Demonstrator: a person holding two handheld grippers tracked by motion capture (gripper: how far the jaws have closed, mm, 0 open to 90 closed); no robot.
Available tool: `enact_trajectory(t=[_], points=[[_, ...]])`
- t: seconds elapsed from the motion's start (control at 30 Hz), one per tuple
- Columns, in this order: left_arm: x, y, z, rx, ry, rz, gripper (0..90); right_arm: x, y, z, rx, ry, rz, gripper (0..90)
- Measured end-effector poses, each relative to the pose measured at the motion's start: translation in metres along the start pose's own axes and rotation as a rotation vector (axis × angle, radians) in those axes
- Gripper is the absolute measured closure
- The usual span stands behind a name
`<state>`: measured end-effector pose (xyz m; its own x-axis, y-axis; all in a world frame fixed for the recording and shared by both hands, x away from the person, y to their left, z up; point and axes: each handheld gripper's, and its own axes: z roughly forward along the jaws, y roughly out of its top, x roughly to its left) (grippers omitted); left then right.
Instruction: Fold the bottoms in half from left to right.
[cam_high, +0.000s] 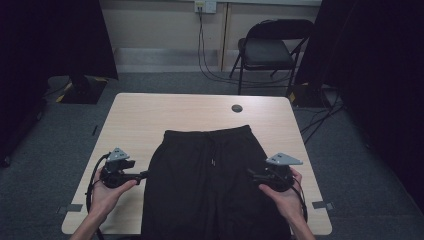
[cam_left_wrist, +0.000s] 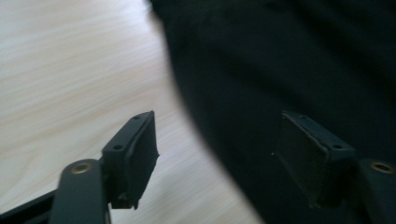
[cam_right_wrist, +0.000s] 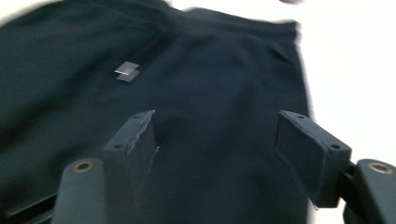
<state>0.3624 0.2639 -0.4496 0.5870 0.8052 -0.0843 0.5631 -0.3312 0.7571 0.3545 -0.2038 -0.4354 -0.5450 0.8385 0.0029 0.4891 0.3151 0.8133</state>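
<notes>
- While both hands sit near the tabletop's near edge, the left gripper (cam_high: 145, 175) points at the left side of the black shorts (cam_high: 210, 185), jaws spread with nothing between them.
- Across the cloth, the right gripper (cam_high: 251, 174) faces the shorts' right side, jaws likewise spread and holding nothing.
- Lying flat in the middle of the table (cam_high: 145, 120), the shorts run from their waistband, past the centre, down over the near edge.
- A drawstring (cam_high: 213, 150) hangs from the waistband.
- Near the far edge sits a small dark round cap (cam_high: 237, 108).
- Beyond the table stands a folding chair (cam_high: 267, 50).
</notes>
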Motion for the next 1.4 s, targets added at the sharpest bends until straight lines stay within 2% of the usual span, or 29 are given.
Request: enact_trajectory(t=[0.07, 0.17, 0.23, 0.33, 0.37, 0.47, 0.5, 0.57, 0.67, 0.7, 0.77, 0.9, 1.03, 1.07, 1.17, 1.23, 1.27, 1.33, 1.37, 1.4], points=[[-0.012, 0.004, 0.004, 0.008, -0.006, 0.07, 34.5, 0.016, 0.007, 0.001, -0.007, 0.042, -0.034, 35.6], [-0.025, 0.004, 0.016, 0.046, -0.061, 0.124, 38.0, 0.044, 0.015, 0.011, 0.0, 0.122, -0.098, 39.6], [-0.031, 0.002, 0.024, 0.068, -0.095, 0.159, 45.4, 0.066, 0.016, 0.022, 0.016, 0.185, -0.145, 43.6], [-0.035, 0.0, 0.034, 0.102, -0.129, 0.167, 55.9, 0.089, 0.011, 0.041, 0.068, 0.248, -0.217, 49.6], [-0.035, 0.0, 0.037, 0.114, -0.142, 0.165, 56.4, 0.095, 0.009, 0.048, 0.086, 0.265, -0.238, 51.6], [-0.034, -0.002, 0.043, 0.138, -0.145, 0.17, 57.8, 0.107, 0.003, 0.064, 0.137, 0.279, -0.279, 52.8], [-0.032, -0.004, 0.049, 0.179, -0.138, 0.171, 57.8, 0.109, 0.001, 0.07, 0.154, 0.28, -0.285, 52.1], [-0.031, -0.004, 0.053, 0.167, -0.148, 0.173, 56.7, 0.111, -0.003, 0.08, 0.174, 0.267, -0.296, 51.1], [-0.032, -0.003, 0.056, 0.155, -0.102, 0.201, 57.0, 0.11, -0.008, 0.084, 0.183, 0.274, -0.287, 50.9], [-0.032, -0.003, 0.058, 0.15, -0.097, 0.195, 56.6, 0.108, -0.009, 0.084, 0.182, 0.275, -0.282, 50.5], [-0.031, 0.0, 0.063, 0.133, -0.084, 0.18, 56.7, 0.102, -0.01, 0.084, 0.183, 0.273, -0.256, 50.6], [-0.031, 0.006, 0.074, 0.1, -0.075, 0.169, 56.5, 0.085, -0.012, 0.083, 0.178, 0.241, -0.225, 50.4], [-0.035, 0.007, 0.077, 0.092, -0.075, 0.166, 56.1, 0.07, -0.015, 0.078, 0.181, 0.222, -0.211, 50.5], [-0.035, 0.007, 0.077, 0.092, -0.075, 0.166, 55.9, 0.07, -0.015, 0.078, 0.181, 0.222, -0.211, 50.5], [-0.048, 0.005, 0.072, 0.128, -0.104, 0.188, 54.5, 0.067, -0.019, 0.07, 0.186, 0.212, -0.22, 50.8], [-0.056, 0.003, 0.068, 0.153, -0.128, 0.22, 52.7, 0.068, -0.021, 0.064, 0.197, 0.201, -0.245, 50.8], [-0.058, 0.001, 0.066, 0.155, -0.145, 0.223, 52.4, 0.069, -0.023, 0.061, 0.198, 0.2, -0.255, 50.9], [-0.057, 0.0, 0.063, 0.162, -0.205, 0.208, 51.8, 0.068, -0.027, 0.055, 0.204, 0.208, -0.26, 50.8], [-0.055, 0.0, 0.062, 0.166, -0.224, 0.202, 53.0, 0.067, -0.028, 0.053, 0.209, 0.212, -0.254, 50.4], [-0.052, 0.001, 0.061, 0.17, -0.224, 0.187, 54.2, 0.067, -0.028, 0.052, 0.214, 0.212, -0.255, 46.6]])
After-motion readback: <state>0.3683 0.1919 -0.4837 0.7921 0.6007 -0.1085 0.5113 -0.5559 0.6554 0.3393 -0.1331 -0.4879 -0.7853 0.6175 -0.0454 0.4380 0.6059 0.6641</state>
